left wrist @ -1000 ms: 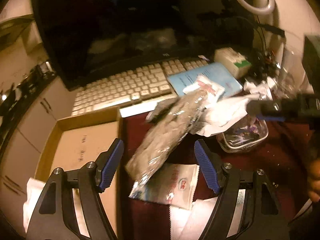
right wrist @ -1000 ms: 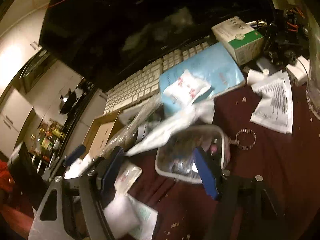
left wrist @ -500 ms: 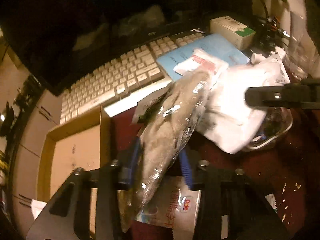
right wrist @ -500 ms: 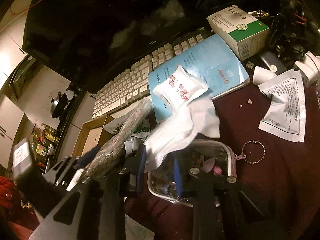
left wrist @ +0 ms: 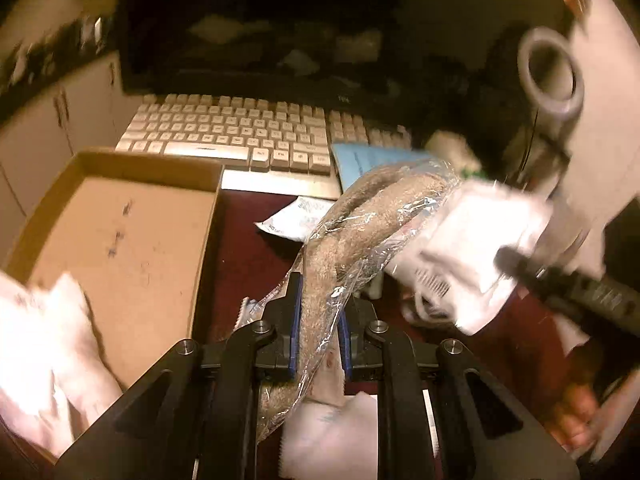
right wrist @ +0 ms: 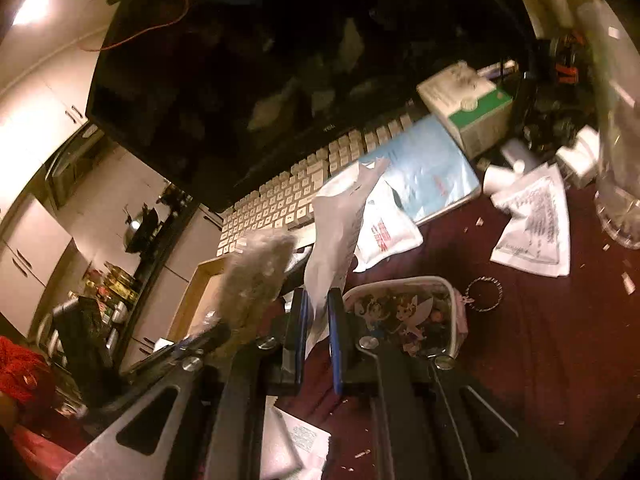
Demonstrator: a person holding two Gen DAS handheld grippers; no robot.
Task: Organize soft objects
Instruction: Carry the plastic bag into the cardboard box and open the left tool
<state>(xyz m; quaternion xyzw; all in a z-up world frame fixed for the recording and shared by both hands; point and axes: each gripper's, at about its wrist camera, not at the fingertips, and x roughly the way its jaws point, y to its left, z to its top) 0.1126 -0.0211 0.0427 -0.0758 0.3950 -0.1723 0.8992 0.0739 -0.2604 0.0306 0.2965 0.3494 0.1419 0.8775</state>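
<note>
My left gripper [left wrist: 318, 320] is shut on a clear plastic bag of grey-brown cloth [left wrist: 360, 216] and holds it lifted over the dark red table, right of an open cardboard box [left wrist: 120, 224]. My right gripper [right wrist: 316, 320] is shut on a white soft packet [right wrist: 336, 236] and holds it up above the table. In the left wrist view that white packet [left wrist: 472, 240] hangs beside the bag. In the right wrist view the bag [right wrist: 256, 276] shows blurred at the left.
A white keyboard [left wrist: 240, 132] and dark monitor [right wrist: 248, 80] stand behind. A blue booklet [right wrist: 428, 168], a white sachet [right wrist: 384, 228], a green-white carton [right wrist: 468, 104], a clear cartoon pouch [right wrist: 404, 312], a bracelet [right wrist: 484, 294] and more packets [right wrist: 536, 228] lie on the table.
Both grippers have lifted their loads off the pile. The left one has swung left toward the cardboard box with the bag. The white packet has risen clear of the cartoon pouch.
</note>
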